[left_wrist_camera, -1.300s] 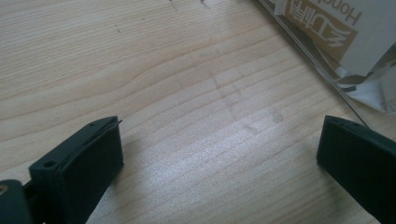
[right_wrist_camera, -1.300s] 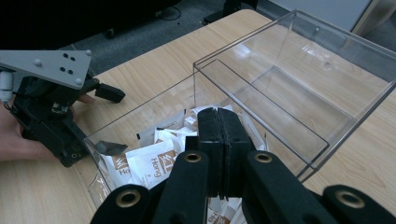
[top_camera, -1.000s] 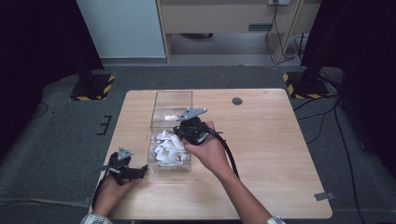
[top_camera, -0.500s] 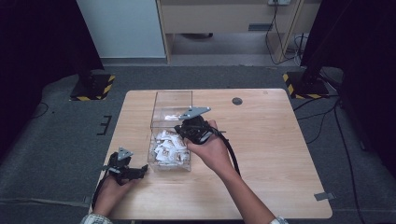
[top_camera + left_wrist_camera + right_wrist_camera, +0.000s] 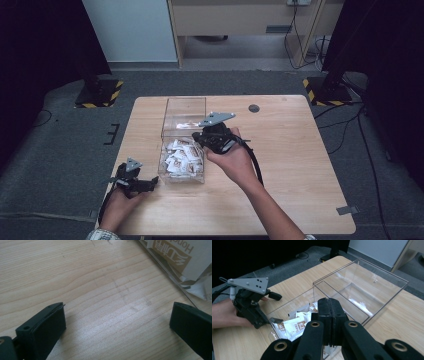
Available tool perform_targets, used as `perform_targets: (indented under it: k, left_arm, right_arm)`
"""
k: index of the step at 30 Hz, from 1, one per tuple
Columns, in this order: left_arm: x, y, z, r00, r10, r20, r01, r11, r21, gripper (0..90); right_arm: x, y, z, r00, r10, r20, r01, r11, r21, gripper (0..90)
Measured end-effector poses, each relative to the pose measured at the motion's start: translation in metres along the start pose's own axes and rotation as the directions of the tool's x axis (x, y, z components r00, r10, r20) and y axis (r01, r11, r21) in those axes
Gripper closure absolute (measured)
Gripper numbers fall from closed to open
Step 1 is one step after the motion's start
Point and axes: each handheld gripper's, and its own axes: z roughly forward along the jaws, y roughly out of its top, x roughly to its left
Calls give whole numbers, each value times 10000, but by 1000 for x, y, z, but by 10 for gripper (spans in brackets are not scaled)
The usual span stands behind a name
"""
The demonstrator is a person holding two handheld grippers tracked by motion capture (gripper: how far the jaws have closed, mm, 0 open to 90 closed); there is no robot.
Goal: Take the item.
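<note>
A clear plastic box (image 5: 184, 100) with two compartments stands left of the table's middle. The near compartment holds several white-and-brown sachets (image 5: 182, 158); the far one holds a sachet (image 5: 186, 125). My right gripper (image 5: 199, 136) hovers over the box's right side, its jaws shut flat together with nothing between them (image 5: 329, 307). My left gripper (image 5: 151, 183) rests on the table by the box's near left corner. Its jaws stand wide open over bare wood (image 5: 117, 320). The right gripper view also shows the left gripper (image 5: 275, 308), the sachets (image 5: 294, 326) and the box (image 5: 362, 261).
A small black disc (image 5: 254, 108) lies near the table's far edge. A strip of tape (image 5: 347, 210) sits at the near right corner. Bare wood spreads across the right half (image 5: 300, 150). Yellow-and-black stand bases (image 5: 100, 95) sit on the floor beyond.
My right gripper has lifted a little and drifted slightly right over the box, still shut. The left gripper has stayed put.
</note>
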Motion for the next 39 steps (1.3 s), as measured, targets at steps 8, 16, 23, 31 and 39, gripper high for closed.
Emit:
perform_targets:
  k: [8, 16, 23, 31, 39]
  left_arm:
    - [0, 0, 0, 9999, 50, -95, -50, 10000, 20, 0]
    - [0, 0, 0, 9999, 48, -95, -48, 10000, 19, 0]
    - [0, 0, 0, 9999, 50, -95, -49, 10000, 19, 0]
    - [0, 0, 0, 9999, 50, -97, -50, 10000, 21, 0]
    - [0, 0, 0, 9999, 50, -96, -50, 10000, 20, 0]
  right_arm:
    - [-9, -9, -12, 9997, 65, 249, -63, 9999, -86, 893]
    - [-24, -14, -20, 9983, 317, 491, -307, 9993, -202, 892]
    - [-35, -20, -21, 9959, 401, 812, -395, 9992, -97, 892]
    - [-46, -27, -19, 9929, 403, 1122, -413, 9991, 66, 890]
    - [-59, -37, -17, 9882, 677, 1377, -695, 9975, 85, 890]
